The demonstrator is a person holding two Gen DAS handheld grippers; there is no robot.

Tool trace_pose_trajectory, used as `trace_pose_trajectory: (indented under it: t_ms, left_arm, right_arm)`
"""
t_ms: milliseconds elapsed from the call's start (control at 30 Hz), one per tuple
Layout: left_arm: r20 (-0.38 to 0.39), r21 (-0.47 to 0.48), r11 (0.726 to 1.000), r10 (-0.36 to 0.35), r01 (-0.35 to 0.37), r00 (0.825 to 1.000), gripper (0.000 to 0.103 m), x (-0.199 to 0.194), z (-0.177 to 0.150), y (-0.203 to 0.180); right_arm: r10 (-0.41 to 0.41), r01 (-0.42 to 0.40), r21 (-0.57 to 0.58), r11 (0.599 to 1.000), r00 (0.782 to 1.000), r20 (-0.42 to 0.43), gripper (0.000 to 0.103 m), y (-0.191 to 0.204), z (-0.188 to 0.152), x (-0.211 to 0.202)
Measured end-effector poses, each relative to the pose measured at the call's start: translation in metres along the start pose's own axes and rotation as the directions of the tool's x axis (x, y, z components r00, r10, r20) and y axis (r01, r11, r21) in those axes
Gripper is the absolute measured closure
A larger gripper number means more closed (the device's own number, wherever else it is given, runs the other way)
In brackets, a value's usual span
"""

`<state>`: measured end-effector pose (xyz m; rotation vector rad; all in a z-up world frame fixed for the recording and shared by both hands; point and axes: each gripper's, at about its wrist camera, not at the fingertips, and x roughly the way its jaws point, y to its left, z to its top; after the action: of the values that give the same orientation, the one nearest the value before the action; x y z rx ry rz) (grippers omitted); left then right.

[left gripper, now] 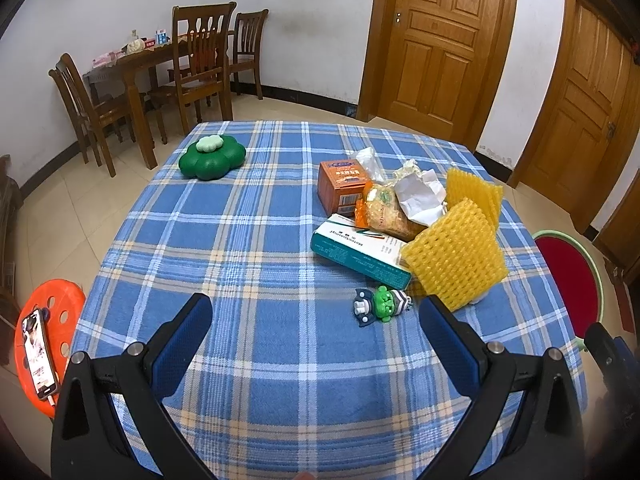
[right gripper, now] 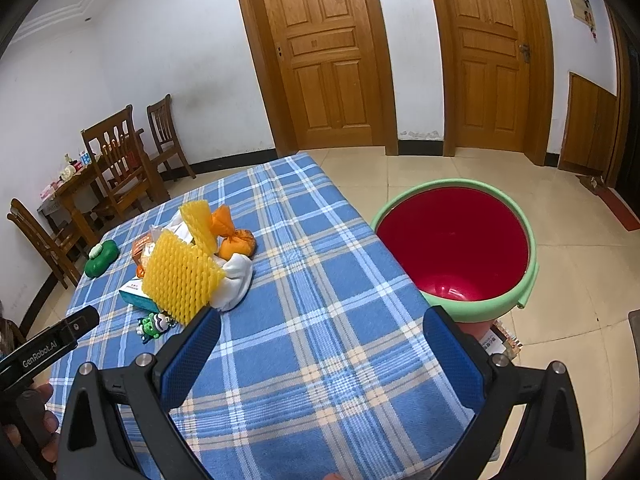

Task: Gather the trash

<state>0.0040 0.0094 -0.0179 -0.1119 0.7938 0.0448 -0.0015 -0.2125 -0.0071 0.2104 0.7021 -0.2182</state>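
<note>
A pile of trash lies on the blue plaid tablecloth (left gripper: 248,240): yellow foam fruit nets (left gripper: 456,256), a teal-and-white carton (left gripper: 356,252), an orange box (left gripper: 342,186), an orange snack bag (left gripper: 386,212) and crumpled white paper (left gripper: 418,194). In the right wrist view the nets (right gripper: 180,276) hide part of the pile, beside an orange tied bag (right gripper: 236,240) and white wad (right gripper: 236,280). A red bin with a green rim (right gripper: 452,248) stands on the floor right of the table. My left gripper (left gripper: 316,316) is open and empty before the pile. My right gripper (right gripper: 320,328) is open and empty over the table's right edge.
A green flower-shaped case (left gripper: 212,157) sits at the table's far left. A small green toy figure (left gripper: 382,304) lies near the pile. An orange stool (left gripper: 52,320) holding a phone stands left. A wooden dining table and chairs (left gripper: 160,68) stand by the far wall; two wooden doors behind.
</note>
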Motion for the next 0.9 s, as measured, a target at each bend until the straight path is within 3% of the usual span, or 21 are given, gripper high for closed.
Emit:
trace_pose_trajectory:
  t_ms: [367, 900]
  left_arm:
    - [-0.014, -0.004, 1.0, 0.021, -0.021, 1.0, 0.001, 0.015, 0.014, 0.014]
    - [-0.067, 0.047, 0.998, -0.04, 0.043, 0.997, 0.001, 0.072, 0.083, 0.016]
  right_arm:
    - [0.021, -0.02, 0.003, 1.0, 0.999, -0.032, 0.0, 0.006, 0.001, 0.014]
    - [0.052, -0.052, -0.009, 0.999, 0.999, -0.016, 0.0, 0.02, 0.038, 0.045]
